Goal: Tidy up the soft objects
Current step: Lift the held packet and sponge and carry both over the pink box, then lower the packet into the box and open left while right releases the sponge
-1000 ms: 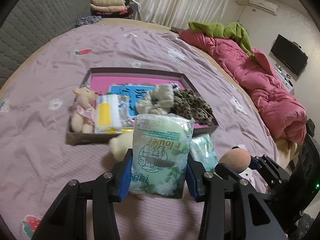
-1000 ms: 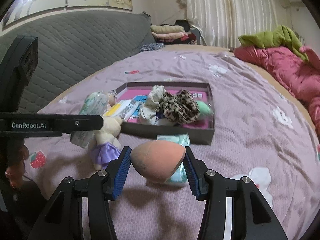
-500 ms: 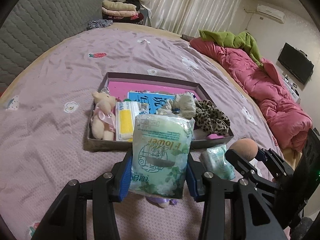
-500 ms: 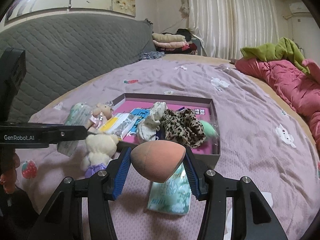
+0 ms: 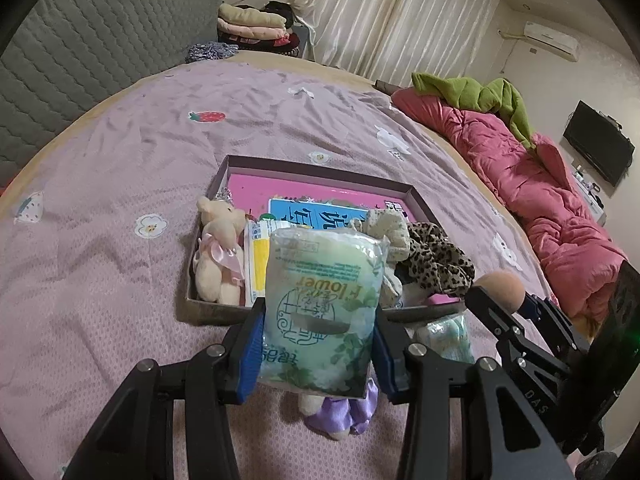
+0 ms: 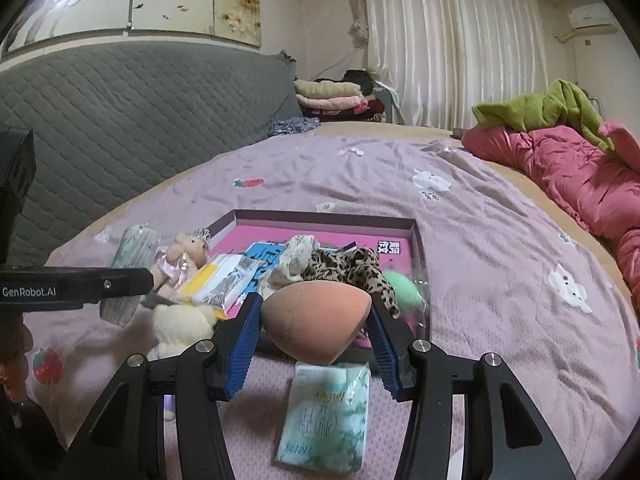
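Observation:
My left gripper [image 5: 316, 346] is shut on a green tissue pack [image 5: 322, 312], held above the near edge of a shallow box [image 5: 320, 170] with a pink floor. My right gripper [image 6: 312, 342] is shut on an orange makeup sponge [image 6: 314, 322], also near the box's [image 6: 324, 216] front wall. Inside the box lie a pink-dressed teddy [image 5: 220, 248], a yellow-striped pack [image 5: 256, 264], a cream scrunchie [image 5: 386, 226], a leopard scrunchie [image 5: 436, 258] and a green sponge [image 6: 402, 288]. On the bedspread before the box lie a second tissue pack [image 6: 326, 418] and a purple-dressed teddy [image 5: 342, 412].
The box sits on a mauve bedspread [image 5: 120, 184] with strawberry and flower prints. A rolled pink duvet [image 5: 552, 208] with a green garment [image 5: 476, 92] lines the right side. A grey quilted headboard [image 6: 140, 108] stands at the left; folded clothes [image 6: 332, 98] are stacked behind.
Both grippers have moved closer to the box with their loads. The purple-dressed teddy and loose tissue pack now sit lower in view, under the fingers.

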### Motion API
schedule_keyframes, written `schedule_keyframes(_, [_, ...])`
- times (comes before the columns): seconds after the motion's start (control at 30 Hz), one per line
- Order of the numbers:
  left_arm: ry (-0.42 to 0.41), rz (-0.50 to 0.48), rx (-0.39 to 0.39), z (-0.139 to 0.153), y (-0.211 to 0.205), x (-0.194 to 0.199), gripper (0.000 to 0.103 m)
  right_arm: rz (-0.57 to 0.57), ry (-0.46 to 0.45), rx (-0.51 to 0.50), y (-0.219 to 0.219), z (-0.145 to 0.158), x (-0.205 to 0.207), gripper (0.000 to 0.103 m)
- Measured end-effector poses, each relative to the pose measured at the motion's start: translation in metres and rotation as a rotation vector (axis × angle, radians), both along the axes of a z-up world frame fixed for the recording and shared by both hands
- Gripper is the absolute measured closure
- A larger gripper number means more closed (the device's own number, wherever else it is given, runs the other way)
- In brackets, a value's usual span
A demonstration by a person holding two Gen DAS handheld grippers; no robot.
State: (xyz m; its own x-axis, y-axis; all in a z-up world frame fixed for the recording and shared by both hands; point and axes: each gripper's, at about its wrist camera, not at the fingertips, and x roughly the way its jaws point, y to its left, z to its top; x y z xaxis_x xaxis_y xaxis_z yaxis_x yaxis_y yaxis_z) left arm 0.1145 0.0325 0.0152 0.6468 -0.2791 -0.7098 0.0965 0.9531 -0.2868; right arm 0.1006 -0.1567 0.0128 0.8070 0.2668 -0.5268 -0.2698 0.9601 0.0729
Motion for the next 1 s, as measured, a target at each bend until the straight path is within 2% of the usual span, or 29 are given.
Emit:
schedule_keyframes(0.37, [-0.004,0.026,-0.005,-0.004,0.001,0.023,0.056,0.012,-0.055,-0.035,0.019,0.005,0.026,0.049])
schedule_keyframes(0.53, [-0.001,0.031,0.001,-0.008,-0.001,0.033,0.056,-0.008,-0.043,-0.001,0.022,0.001,0.039,0.049])
schedule_keyframes(0.7, [0.013,0.038,0.015,-0.011,-0.003,0.046,0.056,0.018,-0.040,-0.028,0.030,-0.007,0.043,0.049])
schedule_keyframes(1.0, [0.039,0.045,0.035,-0.023,-0.006,0.066,0.056,0.003,0.030,-0.058,0.024,-0.028,0.055,0.049])
